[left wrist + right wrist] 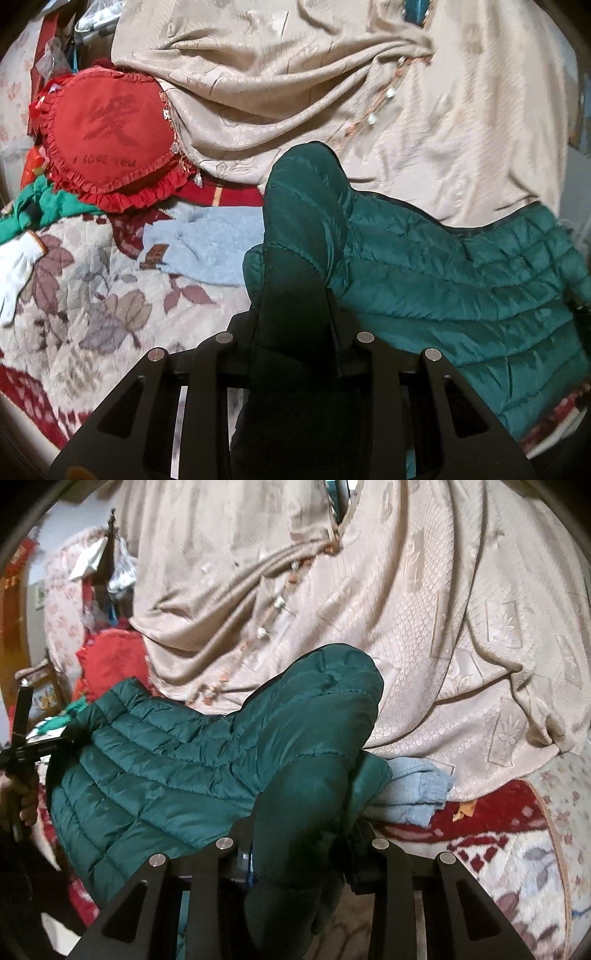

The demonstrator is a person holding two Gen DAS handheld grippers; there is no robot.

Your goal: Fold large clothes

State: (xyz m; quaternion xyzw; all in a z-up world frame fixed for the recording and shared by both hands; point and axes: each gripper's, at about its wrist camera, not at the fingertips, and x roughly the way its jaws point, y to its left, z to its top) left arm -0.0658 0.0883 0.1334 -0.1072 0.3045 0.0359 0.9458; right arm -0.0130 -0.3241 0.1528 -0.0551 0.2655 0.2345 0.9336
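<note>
Above the bed [92,295], both grippers tilt downward, jaws apparently clamped on the green jacket [443,288].

Your left gripper [295,291] is clamped on a fold of the dark green quilted puffer jacket [461,291], which trails to the right over the leaf-patterned blanket [92,295]. Behind lie a red heart-shaped frilled cushion [110,136] and draped beige patterned cloth [295,92].
</note>
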